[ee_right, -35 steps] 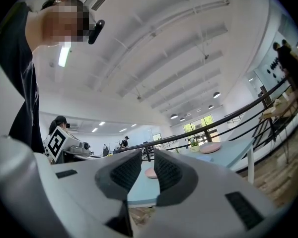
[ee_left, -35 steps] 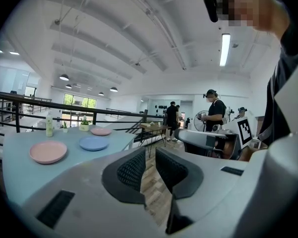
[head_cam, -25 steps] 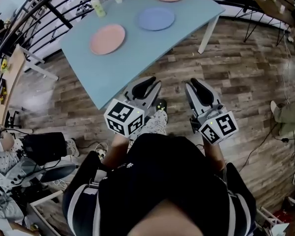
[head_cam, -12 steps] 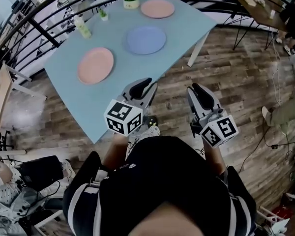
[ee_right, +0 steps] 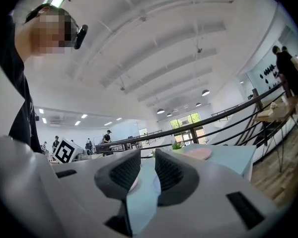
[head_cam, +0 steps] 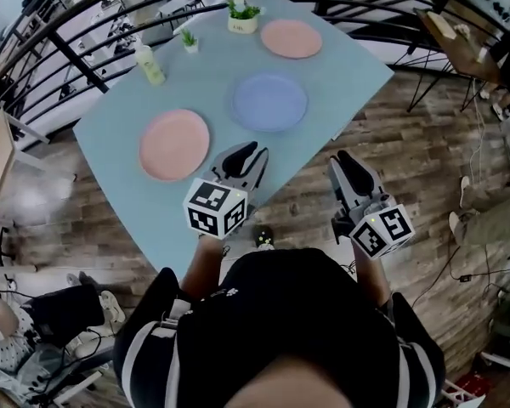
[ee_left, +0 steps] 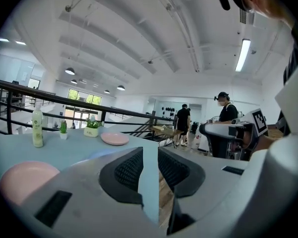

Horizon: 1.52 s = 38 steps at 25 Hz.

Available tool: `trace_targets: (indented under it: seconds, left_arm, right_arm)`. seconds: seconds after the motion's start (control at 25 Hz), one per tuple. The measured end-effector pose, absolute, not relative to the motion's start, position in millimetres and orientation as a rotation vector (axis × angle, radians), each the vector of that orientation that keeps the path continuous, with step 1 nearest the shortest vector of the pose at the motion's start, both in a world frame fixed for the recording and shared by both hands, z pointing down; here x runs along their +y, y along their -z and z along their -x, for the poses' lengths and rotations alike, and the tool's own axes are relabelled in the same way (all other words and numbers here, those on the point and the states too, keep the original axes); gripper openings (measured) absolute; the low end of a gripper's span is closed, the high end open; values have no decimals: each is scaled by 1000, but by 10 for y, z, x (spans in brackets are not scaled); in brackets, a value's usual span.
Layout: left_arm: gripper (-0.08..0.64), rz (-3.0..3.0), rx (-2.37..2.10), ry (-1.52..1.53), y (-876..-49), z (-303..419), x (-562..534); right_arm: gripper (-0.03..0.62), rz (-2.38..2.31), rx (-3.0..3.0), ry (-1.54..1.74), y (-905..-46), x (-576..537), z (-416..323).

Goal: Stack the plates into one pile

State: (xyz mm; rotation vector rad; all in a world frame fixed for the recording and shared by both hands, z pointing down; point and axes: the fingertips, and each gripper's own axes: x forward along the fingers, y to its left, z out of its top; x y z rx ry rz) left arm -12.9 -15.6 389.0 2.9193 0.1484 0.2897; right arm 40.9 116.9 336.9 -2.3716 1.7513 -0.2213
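Near pink plate (head_cam: 174, 144) beside left tool (head_cam: 245, 154), blue plate (head_cam: 270, 102) just beyond it.

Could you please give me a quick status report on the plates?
Left gripper empty, fingers just opened further; right gripper empty, fingers apart. Near pink plate, blue plate, far pink plate lie separate, unstacked. Bottle and potted plants stand aside, nothing blocking.

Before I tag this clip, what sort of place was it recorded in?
Probably an open-plan workspace or lab on a mezzanine: a black railing borders the light-blue table, the wood-plank floor runs beyond, and people stand under a high white ceiling with strip lights.
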Motion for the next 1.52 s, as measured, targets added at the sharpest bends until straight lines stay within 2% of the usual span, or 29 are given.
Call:
trace_targets:
  seconds: [0.48,1.16,1.28,1.52]
  left_arm:
    - [83,-2874,-34,-371,-4187,-5,-882]
    - [107,-2719,-425,-555,-4797,-815,-1505]
    - [141,-2669,-466,-608,-4982,-899,-1525]
    - [141,-2559,-594,-688,-5332,-915,-1572]
  right_arm:
    - [98,2322,1784,315,-3600,558,-830]
    - [101,2192,2008,499,-4041,-257,-2339]
    - [104,2173,2044,566,-4230,-353,-2528]
    - [104,2126,2121,692,-4574,-486,-2761]
